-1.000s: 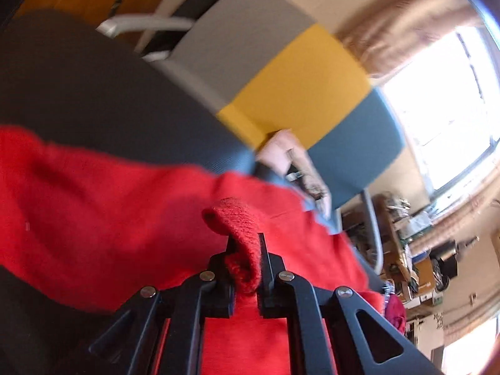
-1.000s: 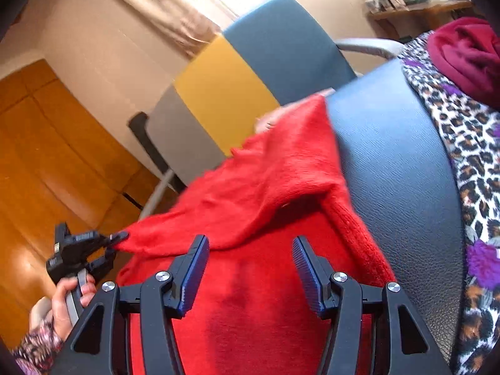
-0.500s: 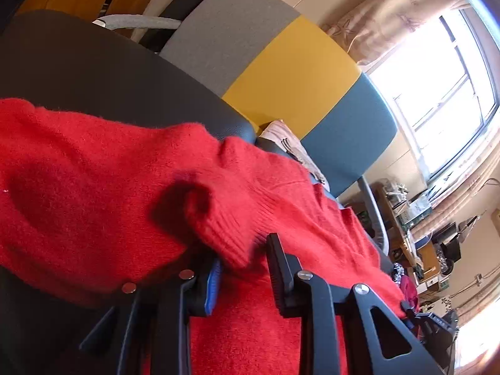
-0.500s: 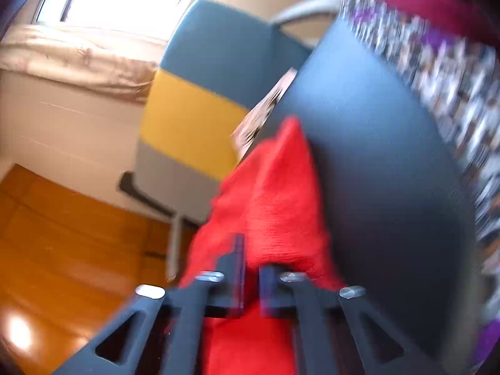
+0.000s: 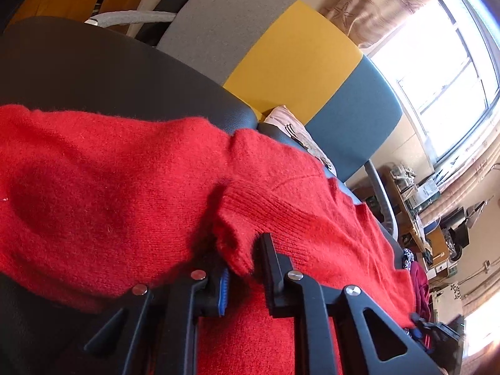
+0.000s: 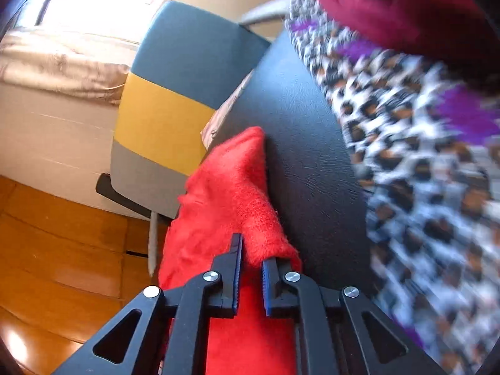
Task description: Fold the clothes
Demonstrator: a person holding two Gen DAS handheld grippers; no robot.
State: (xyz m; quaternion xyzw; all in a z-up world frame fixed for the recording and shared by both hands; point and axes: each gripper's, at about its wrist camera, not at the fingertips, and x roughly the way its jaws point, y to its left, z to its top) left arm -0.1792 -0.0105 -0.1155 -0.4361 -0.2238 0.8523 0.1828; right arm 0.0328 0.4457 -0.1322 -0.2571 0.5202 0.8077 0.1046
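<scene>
A red knit sweater [image 5: 125,187] lies spread over a black padded surface [image 5: 93,72]. Its ribbed sleeve cuff [image 5: 250,218] sits between the fingers of my left gripper [image 5: 242,250], whose jaws are closing on it; the cuff fills the gap and hides the left fingertip. In the right wrist view the sweater [image 6: 231,187] rises in a ridge from my right gripper [image 6: 251,250]. That gripper pinches the sweater's edge between its blue pads [image 6: 238,268] while its jaws ease open slightly. The black surface [image 6: 300,156] shows bare to the right of the ridge.
A chair back striped grey, yellow and blue [image 5: 297,56] stands just beyond the surface, with a pale pink cloth [image 5: 293,128] against it. A leopard-print garment [image 6: 406,156] and a maroon one [image 6: 390,6] lie to the right. Wooden floor [image 6: 47,234] is at the left.
My left gripper let the cuff go, then narrowed around it again lower down. My right gripper, wide open a second ago, has closed on the sweater's edge and rolled while moving sideways.
</scene>
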